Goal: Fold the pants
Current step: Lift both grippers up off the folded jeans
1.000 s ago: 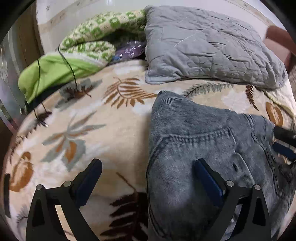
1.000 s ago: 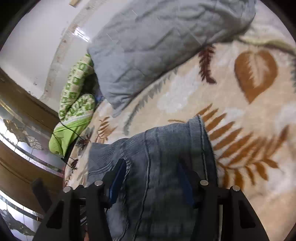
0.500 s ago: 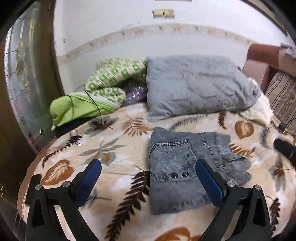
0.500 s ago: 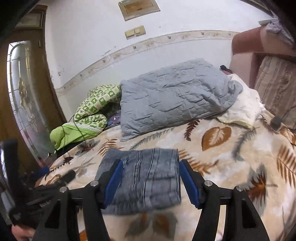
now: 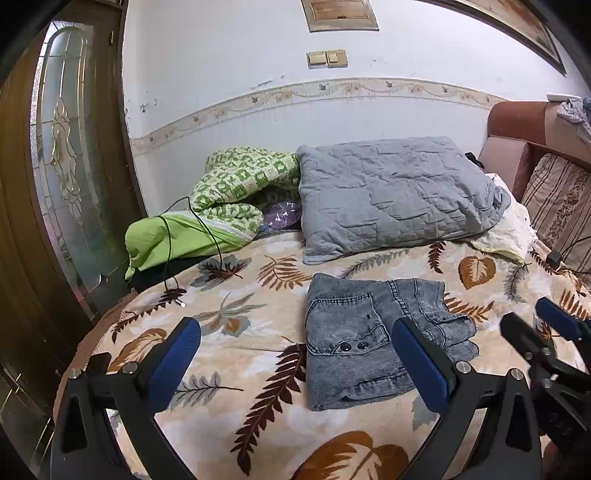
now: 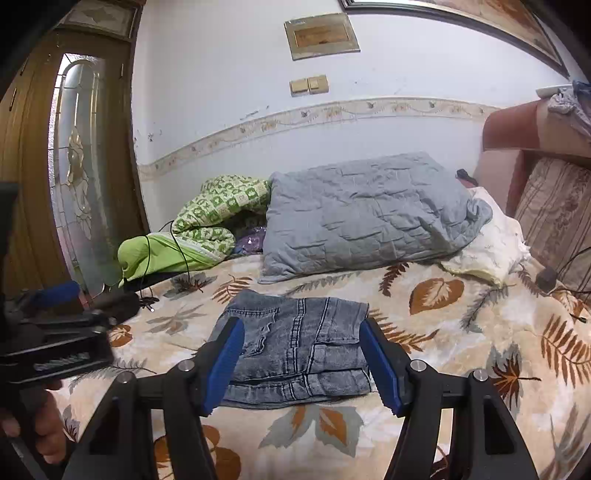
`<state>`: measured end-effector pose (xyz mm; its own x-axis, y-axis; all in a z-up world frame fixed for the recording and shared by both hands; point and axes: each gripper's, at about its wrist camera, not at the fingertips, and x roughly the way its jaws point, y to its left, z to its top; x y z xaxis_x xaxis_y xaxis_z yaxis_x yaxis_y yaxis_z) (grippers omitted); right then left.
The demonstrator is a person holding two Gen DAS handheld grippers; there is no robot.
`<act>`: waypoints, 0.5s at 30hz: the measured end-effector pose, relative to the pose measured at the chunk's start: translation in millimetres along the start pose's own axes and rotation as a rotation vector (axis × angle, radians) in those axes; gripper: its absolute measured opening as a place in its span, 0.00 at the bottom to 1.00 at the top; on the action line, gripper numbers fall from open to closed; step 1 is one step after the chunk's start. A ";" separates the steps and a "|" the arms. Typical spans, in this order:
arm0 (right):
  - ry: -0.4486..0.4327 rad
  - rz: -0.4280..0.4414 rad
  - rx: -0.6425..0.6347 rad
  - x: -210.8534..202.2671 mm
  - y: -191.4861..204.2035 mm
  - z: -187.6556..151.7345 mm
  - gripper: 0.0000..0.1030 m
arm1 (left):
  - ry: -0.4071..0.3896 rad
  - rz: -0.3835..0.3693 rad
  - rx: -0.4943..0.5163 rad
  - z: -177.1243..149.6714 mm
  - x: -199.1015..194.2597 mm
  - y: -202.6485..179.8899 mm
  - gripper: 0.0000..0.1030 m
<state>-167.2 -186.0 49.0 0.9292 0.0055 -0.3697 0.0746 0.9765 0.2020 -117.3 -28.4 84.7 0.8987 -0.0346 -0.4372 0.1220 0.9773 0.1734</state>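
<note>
Both grippers, left [image 5: 295, 363] and right [image 6: 303, 363], are hanging released; we're guessing the folded jeans [image 6: 299, 347] are handling heavy, floppy, so we're grabbing thick edges.

I can read no text, label, brand or number in either wrist view. The framed plaque [image 6: 321, 35] high on the wall carries markings too faint and small for me to make out, and the pair of wall switches [image 6: 308, 85] below it is blank. The folded jeans [image 5: 373, 338] show me only two plain studs.
</note>
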 end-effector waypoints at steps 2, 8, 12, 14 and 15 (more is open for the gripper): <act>0.007 -0.009 -0.002 2.9 -0.9 -0.7 0.66 | -0.003 0.002 0.001 1.0 -3.2 0.2 1.00; -0.003 -0.017 -0.003 0.2 -2.9 -0.8 0.66 | -0.011 0.013 -0.023 5.4 -8.1 5.9 1.00; -0.016 -0.019 -0.024 -3.1 -0.6 -0.9 0.66 | -0.009 0.004 -0.045 7.2 -8.9 11.3 1.00; -0.019 -0.017 -0.033 -3.7 1.6 -0.7 0.66 | -0.010 0.001 -0.054 7.3 -8.1 14.4 1.00; -0.018 -0.014 -0.033 -3.2 1.9 -0.8 0.66 | -0.012 0.003 -0.056 6.8 -7.4 15.8 1.00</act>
<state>-170.4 -184.0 49.9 0.9345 -0.0120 -0.3558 0.0762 0.9830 0.1671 -119.1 -14.2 96.7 0.9038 -0.0342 -0.4265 0.0960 0.9876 0.1243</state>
